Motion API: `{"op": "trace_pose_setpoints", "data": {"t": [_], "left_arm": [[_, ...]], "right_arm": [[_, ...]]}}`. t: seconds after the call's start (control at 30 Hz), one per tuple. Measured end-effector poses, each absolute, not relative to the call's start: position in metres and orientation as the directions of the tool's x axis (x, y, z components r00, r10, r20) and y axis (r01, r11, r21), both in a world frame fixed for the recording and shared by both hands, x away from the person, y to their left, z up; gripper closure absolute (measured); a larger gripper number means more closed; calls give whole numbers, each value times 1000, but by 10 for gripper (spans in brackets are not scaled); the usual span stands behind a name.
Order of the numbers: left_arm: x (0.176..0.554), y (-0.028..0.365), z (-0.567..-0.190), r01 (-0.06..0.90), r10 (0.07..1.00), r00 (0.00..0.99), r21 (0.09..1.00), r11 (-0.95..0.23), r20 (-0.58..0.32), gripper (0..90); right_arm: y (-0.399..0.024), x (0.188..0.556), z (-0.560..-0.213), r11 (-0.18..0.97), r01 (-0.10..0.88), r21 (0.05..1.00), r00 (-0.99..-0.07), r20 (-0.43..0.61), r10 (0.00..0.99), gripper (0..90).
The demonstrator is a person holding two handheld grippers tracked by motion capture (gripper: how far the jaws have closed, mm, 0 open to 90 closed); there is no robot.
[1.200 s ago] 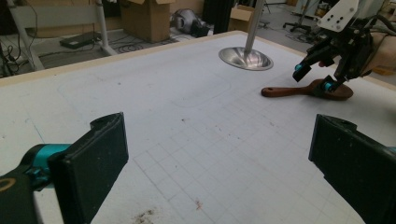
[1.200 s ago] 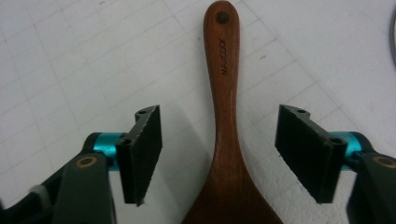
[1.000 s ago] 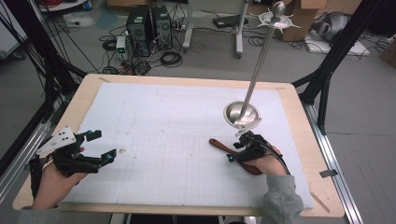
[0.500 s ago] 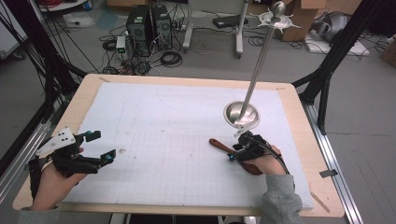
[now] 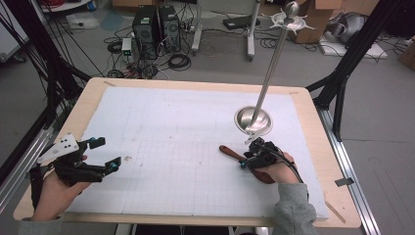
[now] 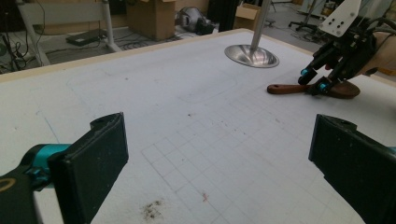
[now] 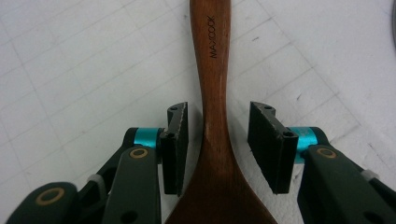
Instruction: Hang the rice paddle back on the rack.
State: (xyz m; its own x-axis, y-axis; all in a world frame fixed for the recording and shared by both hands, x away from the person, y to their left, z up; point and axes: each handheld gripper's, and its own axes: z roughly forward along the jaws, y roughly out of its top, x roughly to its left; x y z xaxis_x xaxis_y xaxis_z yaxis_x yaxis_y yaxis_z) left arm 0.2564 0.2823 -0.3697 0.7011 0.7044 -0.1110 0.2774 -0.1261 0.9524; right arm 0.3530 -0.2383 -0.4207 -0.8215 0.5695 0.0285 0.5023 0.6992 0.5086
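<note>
Right tongs (image 5: 250, 157) now slightly lower over the wooden spoon (image 5: 230, 152), jaws straddling its neck.

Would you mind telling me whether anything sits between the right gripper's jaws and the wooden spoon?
Nothing visible does. The right gripper is open and straddles the wooden spoon at its neck, with only bare mat showing in the gap on each side.

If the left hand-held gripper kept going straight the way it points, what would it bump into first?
Probably nothing soon. In the left gripper view, the left hand-held gripper faces bare white mat. Farther along and off to the right lie the wooden spoon and the metal stand's base, though depth is hard to judge.
</note>
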Motion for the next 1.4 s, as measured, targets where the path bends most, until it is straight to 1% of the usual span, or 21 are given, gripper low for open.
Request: {"op": "trace_pose_setpoints", "data": {"t": [0.2,0.23,0.43,0.47,0.5,0.67,0.73,1.4], "left_arm": [[257,281,-371,281,700,705,951,-131,-112,51],[257,281,-371,283,700,706,950,-134,-112,52],[258,281,-372,287,701,704,949,-133,-115,51],[258,282,-372,287,700,705,948,-135,-114,52],[257,282,-371,287,700,705,948,-135,-114,51],[257,282,-371,285,700,705,949,-132,-114,51],[257,281,-371,285,700,704,950,-130,-116,51],[258,282,-372,290,700,704,948,-131,-118,52]], "right_arm": [[-238,352,-421,703,498,508,-821,16,570,589],[-238,352,-420,702,503,504,-818,16,575,617],[-235,351,-419,712,505,489,-816,1,578,641],[-234,351,-418,718,503,482,-817,-5,576,652],[-231,350,-417,730,497,469,-822,-14,569,685],[-229,350,-417,733,499,462,-822,-14,569,705],[-230,350,-417,727,508,463,-818,-5,575,732],[-233,353,-415,700,528,480,-806,25,591,759]]}}
